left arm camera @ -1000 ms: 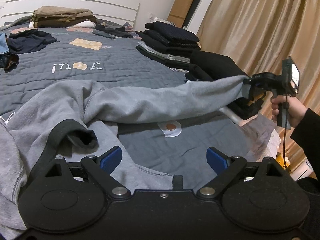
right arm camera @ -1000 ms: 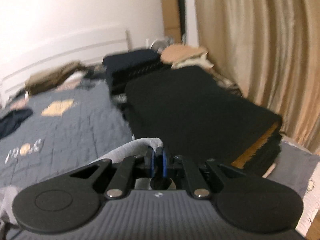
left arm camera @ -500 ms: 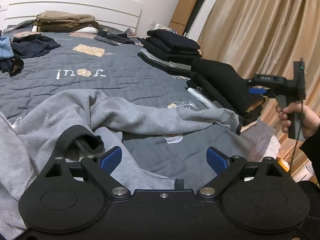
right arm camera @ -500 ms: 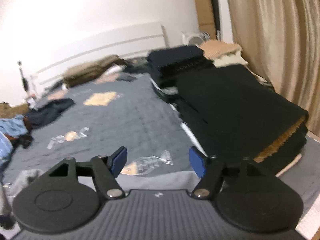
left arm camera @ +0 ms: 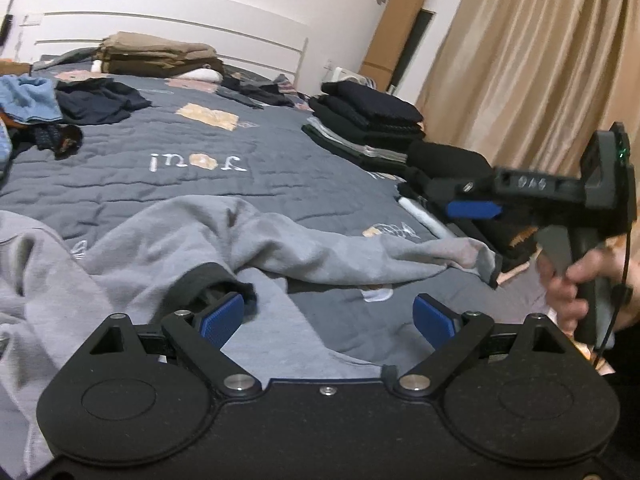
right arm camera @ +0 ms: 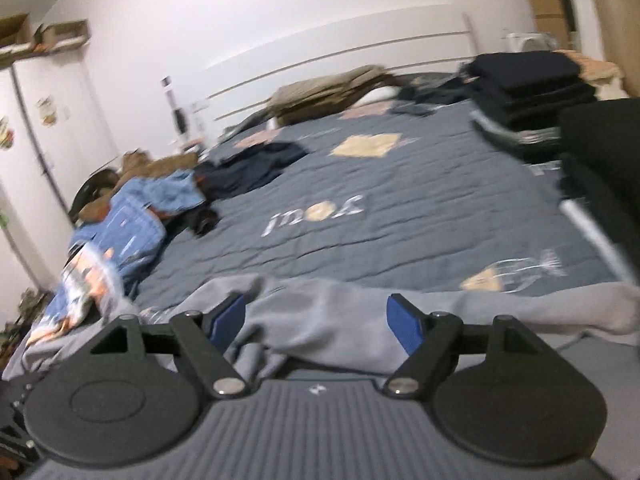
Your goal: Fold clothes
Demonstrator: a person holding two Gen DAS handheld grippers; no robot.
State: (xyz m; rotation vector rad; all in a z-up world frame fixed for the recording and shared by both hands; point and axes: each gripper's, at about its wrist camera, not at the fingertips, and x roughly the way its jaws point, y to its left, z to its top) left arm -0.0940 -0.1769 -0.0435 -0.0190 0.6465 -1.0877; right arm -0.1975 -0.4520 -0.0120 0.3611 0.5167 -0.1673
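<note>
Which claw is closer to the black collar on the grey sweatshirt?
Left. The left claw hovers open right over the grey sweatshirt's black collar. The right claw is off by the far sleeve end, also open.

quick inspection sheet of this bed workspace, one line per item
surface: dark grey quilted bedspread, creased.
job's things: light grey sweatshirt spread unfolded, its sleeve stretched toward the bed edge, loose.
clutter: folded dark clothes stack; folded brown stack by the white headboard; blue and dark heaps.
grippers: left gripper open, empty; right gripper open, empty.
cables: thin black cable hanging by the hand.
surroundings: beige curtain; white wall.
</note>
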